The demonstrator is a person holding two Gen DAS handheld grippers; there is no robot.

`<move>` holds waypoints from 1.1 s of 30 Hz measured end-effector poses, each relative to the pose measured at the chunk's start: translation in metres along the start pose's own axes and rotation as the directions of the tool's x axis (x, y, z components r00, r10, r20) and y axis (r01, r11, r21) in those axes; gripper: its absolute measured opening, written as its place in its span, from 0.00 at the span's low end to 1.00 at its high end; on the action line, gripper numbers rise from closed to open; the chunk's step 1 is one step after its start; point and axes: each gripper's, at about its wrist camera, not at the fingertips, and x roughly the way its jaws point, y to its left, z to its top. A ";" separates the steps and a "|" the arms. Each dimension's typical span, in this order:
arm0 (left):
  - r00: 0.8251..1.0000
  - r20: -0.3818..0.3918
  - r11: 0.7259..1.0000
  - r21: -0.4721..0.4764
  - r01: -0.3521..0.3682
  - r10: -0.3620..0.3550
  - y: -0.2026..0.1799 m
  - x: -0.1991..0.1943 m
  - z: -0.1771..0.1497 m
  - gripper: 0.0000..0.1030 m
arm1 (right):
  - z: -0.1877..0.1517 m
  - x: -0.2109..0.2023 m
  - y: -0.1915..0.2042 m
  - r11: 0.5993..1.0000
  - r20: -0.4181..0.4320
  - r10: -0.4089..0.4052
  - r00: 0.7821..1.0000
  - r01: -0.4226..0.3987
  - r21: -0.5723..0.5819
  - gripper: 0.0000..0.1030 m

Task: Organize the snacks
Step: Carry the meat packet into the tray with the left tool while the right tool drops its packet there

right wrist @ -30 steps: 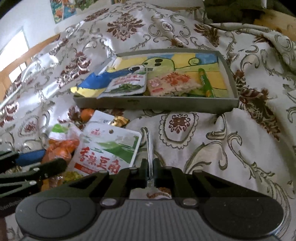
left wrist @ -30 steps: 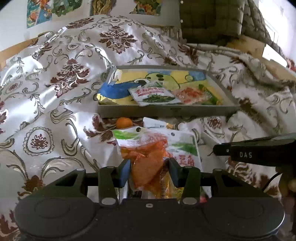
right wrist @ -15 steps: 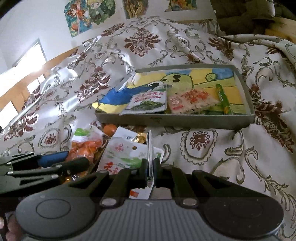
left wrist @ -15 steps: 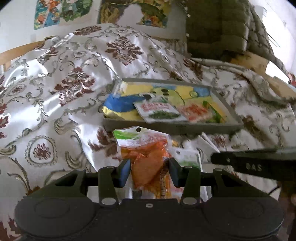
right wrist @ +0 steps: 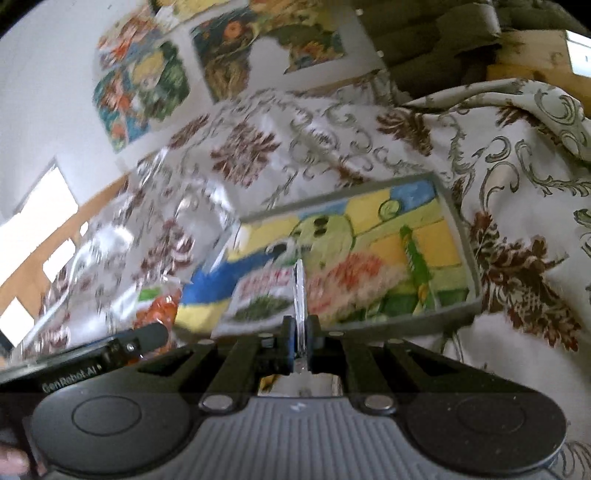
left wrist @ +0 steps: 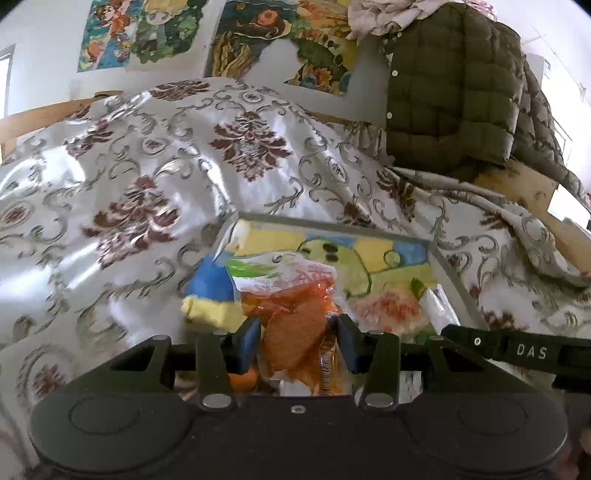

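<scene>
My left gripper [left wrist: 295, 341] is shut on a clear bag of orange snacks [left wrist: 291, 310] and holds it up in front of the grey tray [left wrist: 448, 267]. My right gripper [right wrist: 300, 345] is shut on the thin edge of a white snack packet [right wrist: 299, 291], seen edge-on, held above the tray's [right wrist: 461, 236] near side. In the tray lie a green-and-white packet [right wrist: 258, 299], a red-printed packet [right wrist: 347, 277] and a green stick snack [right wrist: 415, 258]. The orange bag also shows at the left in the right wrist view [right wrist: 159, 306].
The tray sits on a bed with a white and brown patterned cover [left wrist: 147, 177]. A small orange fruit [left wrist: 242, 380] lies under my left gripper. A green quilted jacket [left wrist: 450, 92] hangs at the back right. Posters [left wrist: 140, 29] cover the wall.
Both grippers have lifted their packets off the bed and moved forward toward the tray. The right wrist view is now blurred by motion.
</scene>
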 end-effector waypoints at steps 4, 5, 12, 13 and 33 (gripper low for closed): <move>1.000 0.009 1.000 -0.003 0.015 -0.015 -0.014 0.026 0.018 0.45 | 0.014 0.015 -0.022 0.996 0.023 -0.014 1.000 0.012 0.085 0.07; 1.000 0.009 1.000 -0.004 0.021 -0.021 -0.018 0.033 0.022 0.46 | 0.017 0.018 -0.028 0.994 0.031 -0.017 0.999 0.014 0.108 0.07; 0.999 -0.015 0.999 -0.005 0.049 -0.049 -0.039 0.077 0.037 0.46 | 0.024 0.036 -0.060 0.972 0.054 -0.042 0.998 0.029 0.231 0.07; 0.999 -0.016 0.999 0.000 0.050 -0.050 -0.042 0.082 0.037 0.46 | 0.024 0.038 -0.062 0.971 0.053 -0.048 0.997 0.034 0.236 0.07; 0.996 -0.083 0.999 -0.007 0.039 -0.039 -0.067 0.132 0.030 0.37 | 0.019 0.062 -0.060 0.977 0.002 -0.078 0.997 0.076 0.202 0.10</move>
